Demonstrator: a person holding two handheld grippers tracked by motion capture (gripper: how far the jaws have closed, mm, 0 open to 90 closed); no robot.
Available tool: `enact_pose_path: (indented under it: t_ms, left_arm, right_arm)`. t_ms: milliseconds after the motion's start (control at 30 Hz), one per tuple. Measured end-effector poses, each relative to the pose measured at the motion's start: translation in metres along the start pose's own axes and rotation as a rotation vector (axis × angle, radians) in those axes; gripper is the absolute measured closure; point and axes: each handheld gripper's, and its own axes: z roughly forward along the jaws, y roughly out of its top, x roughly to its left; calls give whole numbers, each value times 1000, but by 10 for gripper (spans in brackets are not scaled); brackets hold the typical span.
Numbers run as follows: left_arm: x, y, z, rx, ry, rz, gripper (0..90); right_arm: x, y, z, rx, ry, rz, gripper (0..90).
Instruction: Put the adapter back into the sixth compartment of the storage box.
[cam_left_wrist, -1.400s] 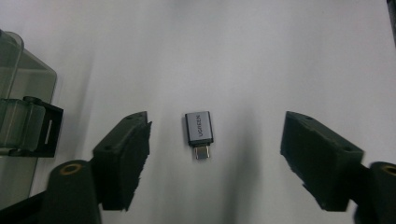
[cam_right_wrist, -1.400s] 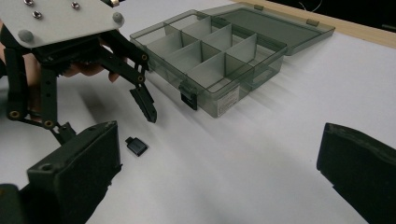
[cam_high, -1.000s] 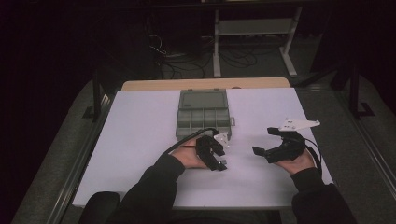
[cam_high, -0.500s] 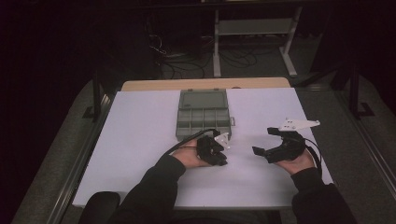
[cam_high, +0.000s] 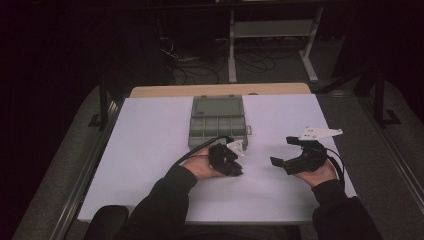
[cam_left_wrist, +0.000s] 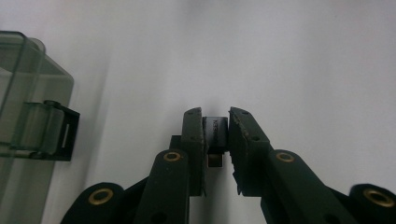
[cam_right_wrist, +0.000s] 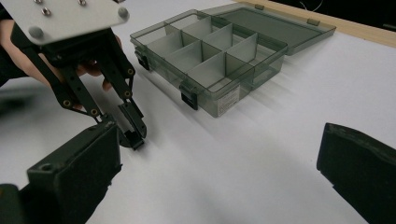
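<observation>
Black jaws of our left gripper (cam_left_wrist: 215, 140), just closed, are now clamping a small grey block (cam_left_wrist: 215, 132) on the white tabletop (cam_high: 150, 150) beside the open compartment box (cam_high: 218, 122); our right gripper (cam_high: 292, 152) is waiting, spread wide

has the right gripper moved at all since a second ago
No. The right gripper sits at the same spot right of the organizer box in the high view, jaws open, neither nearer nor farther.

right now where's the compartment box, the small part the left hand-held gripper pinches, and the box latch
compartment box (cam_right_wrist: 219, 49), right gripper view, a middle divider
small part (cam_left_wrist: 215, 133), left gripper view, its pale face between the jaws
box latch (cam_left_wrist: 46, 135), left gripper view, the clear flap
left hand-held gripper (cam_left_wrist: 215, 149), left gripper view, between its fingertips
</observation>
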Motion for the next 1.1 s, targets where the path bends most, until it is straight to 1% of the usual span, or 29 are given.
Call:
enact_pose_path:
  t_ms: [133, 200, 267, 300, 400, 433, 600, 667, 700, 767, 867, 900, 933, 967, 1000, 1100]
  left_arm:
    - [0, 0, -5, -6, 6, 0, 766]
    - [2, 1, -12, -14, 20, -1, 766]
    - [2, 1, -12, -14, 20, -1, 766]
    - [4, 2, -19, -25, 20, -2, 766]
    - [5, 3, -26, -29, 28, -6, 767]
    - [5, 3, -26, -29, 28, -6, 766]
    - [7, 6, -40, -48, 45, -5, 767]
    - [7, 6, -40, -48, 45, -5, 766]
    - [8, 9, -48, -47, 48, -7, 766]
    - [9, 10, -52, -47, 54, -7, 767]
    - [12, 12, -60, -63, 62, -11, 767]
    - [12, 12, -60, -63, 62, -11, 767]
    - [14, 13, -65, -71, 69, -14, 767]
    - [14, 13, -65, -71, 69, -14, 767]
    - [16, 13, -70, -81, 73, -18, 767]
    - [19, 13, -77, -89, 81, -26, 767]
  right_arm:
    - [0, 0, 0, -1, 0, -1, 0]
    - [0, 0, 0, -2, 0, 0, 0]
    - [0, 0, 0, -2, 1, -1, 0]
    - [0, 0, -1, -2, 1, -2, 0]
    - [0, 0, -1, -4, 0, -1, 0]
    - [0, 0, -1, -4, 0, -1, 0]
    - [0, 1, -1, -7, -1, 1, 0]
    - [0, 1, -1, -7, -1, 2, 0]
    - [0, 1, -1, -9, -1, 3, 0]
    - [0, 1, -2, -9, -1, 4, 0]
    - [0, 1, -2, -10, -1, 4, 0]
    - [0, 1, -2, -10, -1, 4, 0]
    - [0, 1, -2, -11, -1, 4, 0]
    - [0, 1, -2, -11, -1, 4, 0]
    - [0, 1, -2, -11, -1, 3, 0]
    - [-1, 0, -2, -10, -1, 2, 0]
